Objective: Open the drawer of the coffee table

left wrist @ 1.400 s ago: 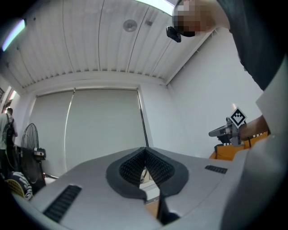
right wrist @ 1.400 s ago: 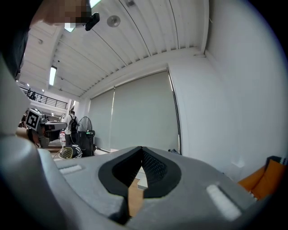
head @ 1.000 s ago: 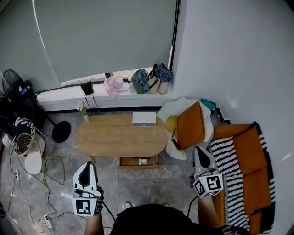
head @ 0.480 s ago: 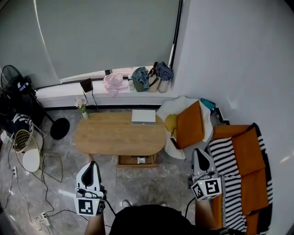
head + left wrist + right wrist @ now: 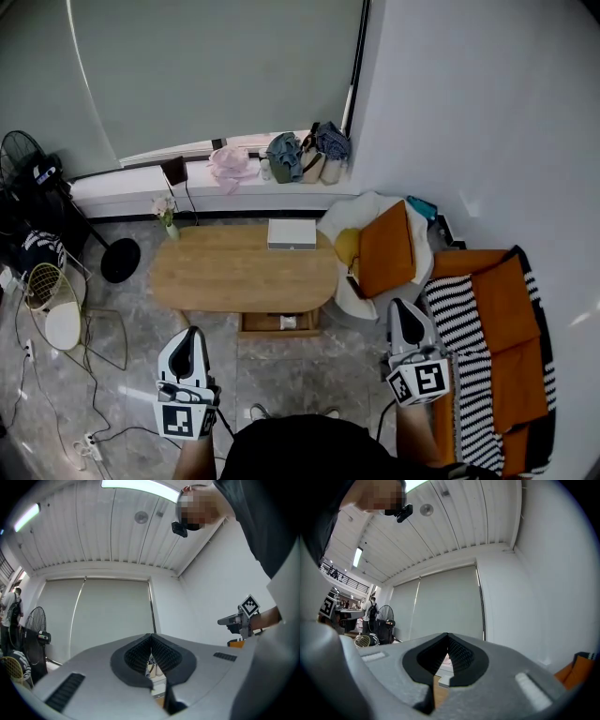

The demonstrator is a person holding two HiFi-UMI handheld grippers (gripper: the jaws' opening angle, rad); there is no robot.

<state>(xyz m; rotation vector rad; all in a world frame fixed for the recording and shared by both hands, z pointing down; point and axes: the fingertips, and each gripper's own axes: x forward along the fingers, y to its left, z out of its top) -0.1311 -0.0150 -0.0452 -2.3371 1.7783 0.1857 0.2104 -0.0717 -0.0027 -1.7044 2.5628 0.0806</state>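
Clothes point(image 5: 298, 157) lie on the windowsill point(image 5: 122, 190); a black fan point(image 5: 21, 157) stands at left.

I find no readable words, numbers or brand names. The cube point(image 5: 183, 419) on my left gripper point(image 5: 192, 334) and the one on my right gripper point(image 5: 403, 306) show only black-and-white square patterns.

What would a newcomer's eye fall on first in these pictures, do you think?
The oval wooden coffee table sits mid-room, a white box on its far edge and its drawer showing beneath the near edge. To the right, an orange cushion and a striped blanket stand out. Up front, the left tool and right tool are both shut and empty.
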